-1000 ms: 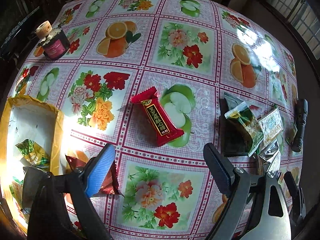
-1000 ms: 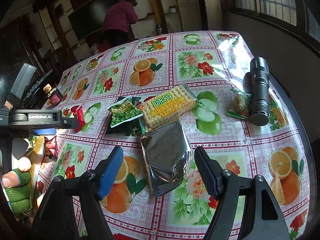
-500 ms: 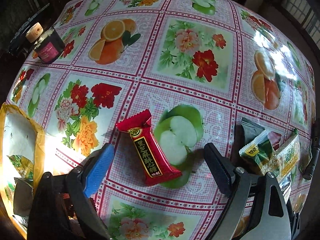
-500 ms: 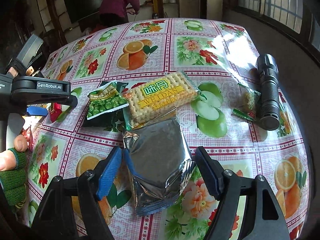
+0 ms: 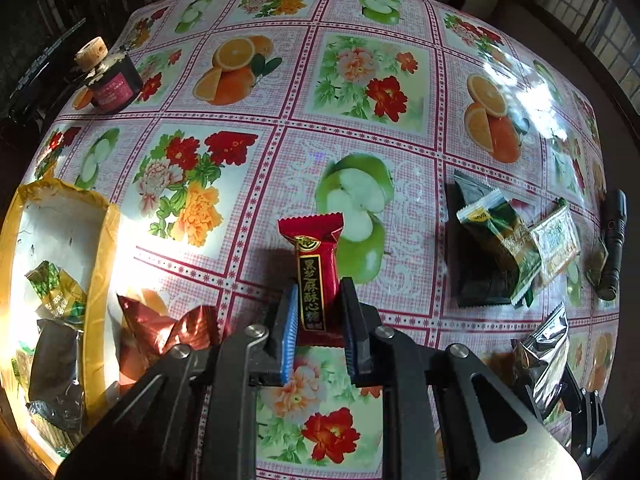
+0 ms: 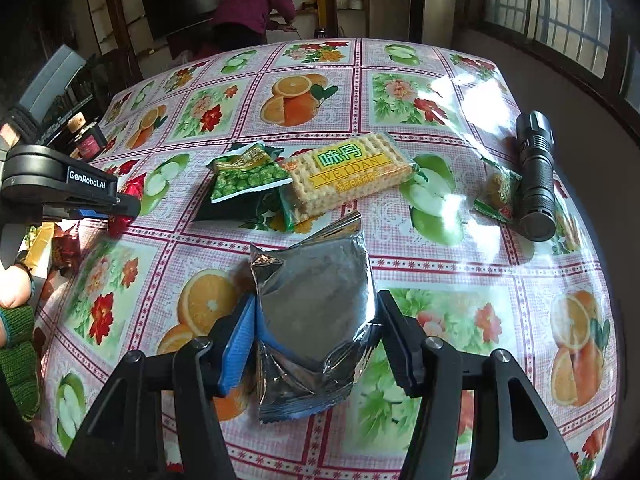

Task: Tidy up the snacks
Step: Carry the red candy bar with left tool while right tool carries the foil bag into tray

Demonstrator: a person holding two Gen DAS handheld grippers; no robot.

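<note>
Close under the left wrist camera, the left gripper (image 5: 318, 316) has its jaws closed tight on the lower end of a red candy bar (image 5: 314, 264), which stands out between the blue pads above the flowered tabletop (image 5: 360, 128). To its left a crumpled red foil wrapper (image 5: 160, 324) lies just beside a yellow-rimmed box (image 5: 98, 280) already holding several snack packs. In the right wrist view, the right gripper (image 6: 316, 336) has just been closing its jaws on a silver foil packet (image 6: 316, 304); the pads now meet the packet's two sides and the foil crumples between them. Beyond the packet lie a green pea snack bag (image 6: 244, 176) and a cracker pack (image 6: 352, 172), overlapping a little, with a small green sachet (image 6: 498, 190) further right, just beside a black flashlight (image 6: 536, 176). Near the tabletop's far left edge stands a small dark bottle (image 5: 110, 80) with a cork stopper. Past the tabletop a person (image 6: 252, 12) bends over at the back of the room.
</note>
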